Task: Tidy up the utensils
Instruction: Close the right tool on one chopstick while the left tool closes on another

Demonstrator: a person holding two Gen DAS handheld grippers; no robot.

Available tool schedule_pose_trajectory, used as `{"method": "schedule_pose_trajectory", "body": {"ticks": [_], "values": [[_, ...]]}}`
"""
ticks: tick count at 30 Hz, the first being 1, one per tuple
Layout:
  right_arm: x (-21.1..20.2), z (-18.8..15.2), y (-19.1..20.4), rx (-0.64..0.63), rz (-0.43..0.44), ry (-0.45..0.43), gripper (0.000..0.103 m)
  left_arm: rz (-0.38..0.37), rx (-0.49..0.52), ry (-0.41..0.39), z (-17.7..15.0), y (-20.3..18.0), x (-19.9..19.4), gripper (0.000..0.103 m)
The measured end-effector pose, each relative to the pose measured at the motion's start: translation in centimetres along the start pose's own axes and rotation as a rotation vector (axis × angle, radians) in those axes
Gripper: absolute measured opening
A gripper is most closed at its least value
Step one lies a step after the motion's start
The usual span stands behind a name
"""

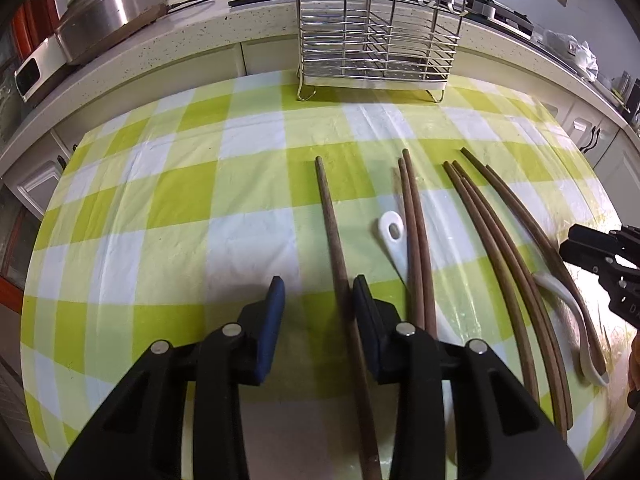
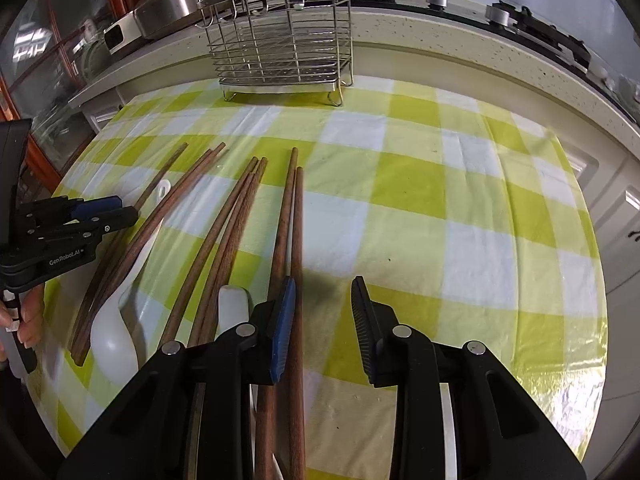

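Left tongs [image 1: 319, 294], partly open, straddle 1 brown wooden chopstick [image 1: 334, 236] near the tabletop's front edge, ungripped; right tongs [image 2: 323, 294] likewise beside 2; squeeze squarely before lifting toward the wire rack [image 1: 376, 32].

Bright, even daylight-ish lighting, heavy fisheye warp on both views

Green-and-white checked plastic tablecloth [image 1: 180, 200] shows soft glare streaks, strongest near its right edge [image 2: 560, 360]. Short dark shadows sit right under the black gripper fingers with blue pads [image 1: 276, 304]. Straight brown wooden chopsticks [image 1: 500, 264] look bowed, the corners go black, and the shiny wire utensil rack [image 2: 280, 40] is sharp enough.
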State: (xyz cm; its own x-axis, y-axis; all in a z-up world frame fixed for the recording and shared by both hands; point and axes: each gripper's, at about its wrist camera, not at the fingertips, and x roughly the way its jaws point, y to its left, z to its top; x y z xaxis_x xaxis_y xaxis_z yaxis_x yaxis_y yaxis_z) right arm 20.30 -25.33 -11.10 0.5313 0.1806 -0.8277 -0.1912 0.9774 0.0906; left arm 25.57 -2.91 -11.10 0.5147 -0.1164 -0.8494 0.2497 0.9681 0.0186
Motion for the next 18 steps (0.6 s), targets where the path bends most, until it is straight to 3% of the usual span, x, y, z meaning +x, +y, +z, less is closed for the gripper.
{"method": "schedule_pose_trajectory", "body": {"ticks": [18], "values": [[2.1, 2.1, 1.6, -0.079, -0.026, 0.072, 0.029, 0.000, -0.011, -0.002, 1.0, 0.3, 0.6, 0.035]]}}
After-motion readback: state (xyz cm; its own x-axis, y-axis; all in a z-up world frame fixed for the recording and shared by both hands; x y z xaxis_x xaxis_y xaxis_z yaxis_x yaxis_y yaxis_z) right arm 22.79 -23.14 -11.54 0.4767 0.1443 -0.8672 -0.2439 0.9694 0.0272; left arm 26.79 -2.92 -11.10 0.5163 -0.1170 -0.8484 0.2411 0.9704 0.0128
